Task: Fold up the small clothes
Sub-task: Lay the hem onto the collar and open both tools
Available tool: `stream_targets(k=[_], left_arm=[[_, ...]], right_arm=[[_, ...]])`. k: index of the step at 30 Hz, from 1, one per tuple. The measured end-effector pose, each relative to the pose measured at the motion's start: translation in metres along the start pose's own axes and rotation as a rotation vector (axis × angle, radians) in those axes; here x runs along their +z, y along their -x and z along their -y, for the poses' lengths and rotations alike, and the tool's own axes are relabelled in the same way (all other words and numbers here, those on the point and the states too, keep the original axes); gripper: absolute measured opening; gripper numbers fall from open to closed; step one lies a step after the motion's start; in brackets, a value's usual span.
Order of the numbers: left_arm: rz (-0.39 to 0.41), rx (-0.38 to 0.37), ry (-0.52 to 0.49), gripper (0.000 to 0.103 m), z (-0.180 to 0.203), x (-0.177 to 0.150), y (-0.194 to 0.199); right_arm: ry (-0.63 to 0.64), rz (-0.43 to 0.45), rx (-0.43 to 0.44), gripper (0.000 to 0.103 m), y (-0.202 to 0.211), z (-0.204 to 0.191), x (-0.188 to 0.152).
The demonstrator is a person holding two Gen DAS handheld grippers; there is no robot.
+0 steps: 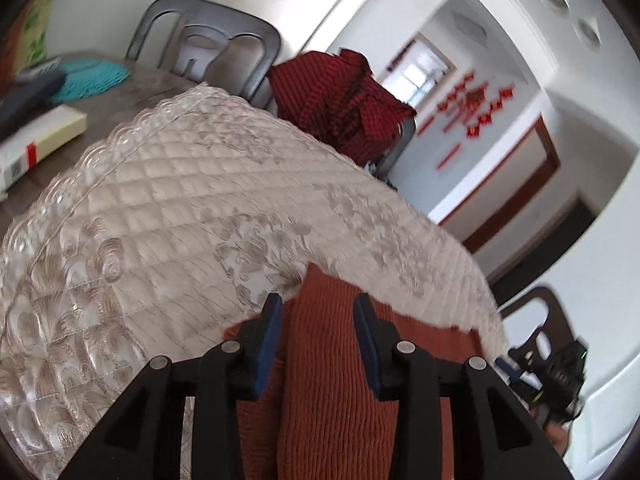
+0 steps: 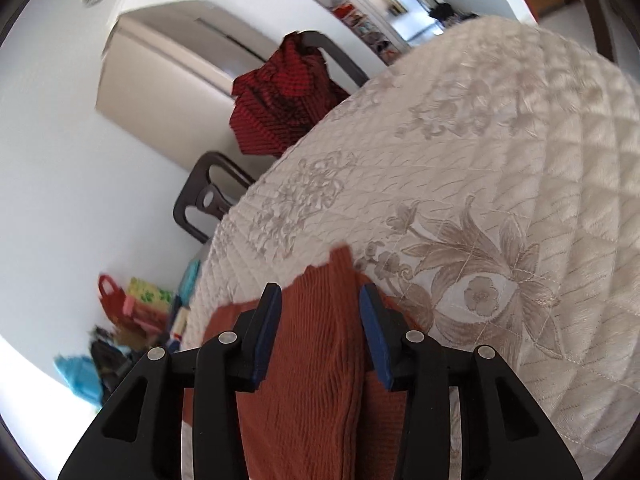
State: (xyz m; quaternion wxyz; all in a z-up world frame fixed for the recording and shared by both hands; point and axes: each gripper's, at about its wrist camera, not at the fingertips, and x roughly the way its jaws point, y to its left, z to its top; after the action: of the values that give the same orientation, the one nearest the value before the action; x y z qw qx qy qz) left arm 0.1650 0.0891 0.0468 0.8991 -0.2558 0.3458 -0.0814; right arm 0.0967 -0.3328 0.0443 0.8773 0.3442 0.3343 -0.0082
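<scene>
quilted cream tablecloth (image 1: 168,200), mid-frame; rust knit garment (image 1: 328,380) bunched between both grippers' spread jaws, left gripper (image 1: 318,312), right gripper (image 2: 320,304); advise pinching matching corners evenly.

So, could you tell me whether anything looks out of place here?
Only the red checked garment, slung in a heap over a chair back behind the table rather than folded. The rust knit lies bunched between both hand-held grippers.

No wording can be read anywhere. The thick cream-paged book with a white cover and red band (image 1: 38,142), lying at the left edge of the brown table (image 1: 160,88), bears a small square code, too blurred to make out. The red paper decorations (image 1: 468,108) on the far white wall are equally illegible.
</scene>
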Motion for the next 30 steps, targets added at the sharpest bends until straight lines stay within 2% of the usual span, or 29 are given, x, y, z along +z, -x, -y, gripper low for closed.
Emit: stream_targets(k=[4,9,13,15,17,19,23,24,26,30], left_arm=[[-0.042,-0.03,-0.078,0.039,0.015,-0.016,0.006],[-0.059,-0.076,-0.183,0.039,0.037,-0.054,0.033],[-0.077,-0.029,-0.285,0.039,0.057,-0.084,0.046],[-0.09,-0.039,-0.319,0.039,0.069,-0.096,0.048],[-0.11,-0.048,-0.357,0.039,0.085,-0.106,0.043],[-0.116,-0.024,-0.417,0.039,0.103,-0.115,0.034],[-0.138,0.066,-0.55,0.04,0.128,-0.135,0.01],[-0.191,0.103,-0.559,0.04,0.129,-0.138,-0.001],[-0.185,0.105,-0.537,0.04,0.127,-0.135,-0.002],[-0.172,0.109,-0.499,0.04,0.111,-0.127,0.008]], right_arm=[[0.102,-0.018,-0.032,0.042,0.002,-0.015,-0.013],[0.242,-0.041,-0.064,0.042,0.02,-0.037,-0.052],[0.349,-0.076,-0.132,0.042,0.03,-0.049,-0.093],[0.387,-0.075,-0.164,0.042,0.032,-0.054,-0.106],[0.415,-0.073,-0.155,0.042,0.031,-0.065,-0.116],[0.448,-0.068,-0.14,0.042,0.026,-0.075,-0.123],[0.534,-0.091,-0.177,0.04,0.005,-0.089,-0.135],[0.526,-0.123,-0.189,0.039,-0.002,-0.086,-0.136],[0.468,-0.131,-0.189,0.027,-0.003,-0.076,-0.129],[0.474,-0.09,-0.245,0.025,0.017,-0.067,-0.126]])
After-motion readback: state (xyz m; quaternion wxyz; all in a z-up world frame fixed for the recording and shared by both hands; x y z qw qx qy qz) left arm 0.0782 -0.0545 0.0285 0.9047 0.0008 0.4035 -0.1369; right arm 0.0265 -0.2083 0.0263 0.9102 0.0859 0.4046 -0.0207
